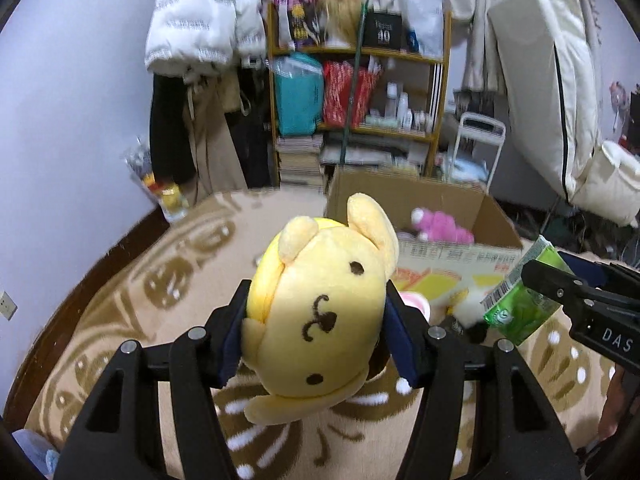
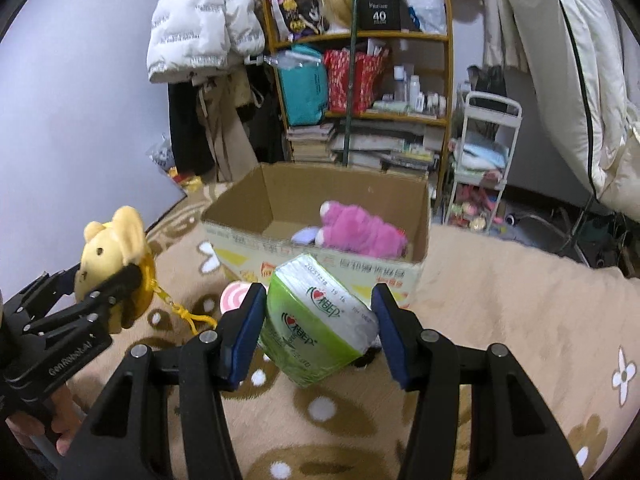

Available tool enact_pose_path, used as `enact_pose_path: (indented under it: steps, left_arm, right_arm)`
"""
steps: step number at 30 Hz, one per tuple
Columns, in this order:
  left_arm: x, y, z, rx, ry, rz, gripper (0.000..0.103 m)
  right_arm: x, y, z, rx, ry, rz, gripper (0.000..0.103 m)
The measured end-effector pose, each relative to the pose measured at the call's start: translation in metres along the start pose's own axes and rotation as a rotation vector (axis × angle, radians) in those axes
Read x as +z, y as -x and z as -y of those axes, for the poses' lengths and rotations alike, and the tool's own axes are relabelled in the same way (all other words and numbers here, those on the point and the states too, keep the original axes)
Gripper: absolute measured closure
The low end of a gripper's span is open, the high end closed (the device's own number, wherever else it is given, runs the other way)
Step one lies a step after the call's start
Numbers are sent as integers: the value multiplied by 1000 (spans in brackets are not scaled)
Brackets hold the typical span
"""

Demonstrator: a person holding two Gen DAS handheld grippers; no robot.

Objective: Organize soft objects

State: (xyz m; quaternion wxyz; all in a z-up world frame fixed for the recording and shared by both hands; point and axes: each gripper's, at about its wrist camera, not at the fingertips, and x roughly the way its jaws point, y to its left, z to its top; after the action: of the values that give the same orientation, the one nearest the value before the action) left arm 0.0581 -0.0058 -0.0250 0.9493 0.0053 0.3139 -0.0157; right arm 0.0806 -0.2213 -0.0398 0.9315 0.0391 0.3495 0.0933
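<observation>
Jaws, left wrist view: left gripper [image 1: 318, 320] is closed partway on the yellow plush [image 1: 320, 312]; both pads press its sides, and it hangs clear of the blanket [image 1: 120, 320].
Target, left wrist view: cardboard box [image 1: 404, 196] is just ahead, open, with a pink plush [image 1: 440, 228] inside.
Jaws, right wrist view: right gripper [image 2: 320, 328] clamps the green tissue pack [image 2: 316, 320], tilted, above the blanket.
Doing it well: carry each load over the box rim before letting go; the yellow plush's dangling cord [image 2: 184, 312] could snag.
</observation>
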Motion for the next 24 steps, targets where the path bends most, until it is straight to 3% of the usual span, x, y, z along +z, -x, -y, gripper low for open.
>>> enact_pose_path:
  steps: [14, 24]
  left_arm:
    - [33, 15, 16, -12, -63, 169, 43]
    - [65, 8, 25, -10, -98, 233, 43]
  right_arm:
    - [30, 9, 4, -21, 84, 102, 46]
    - [51, -6, 22, -20, 35, 133, 46]
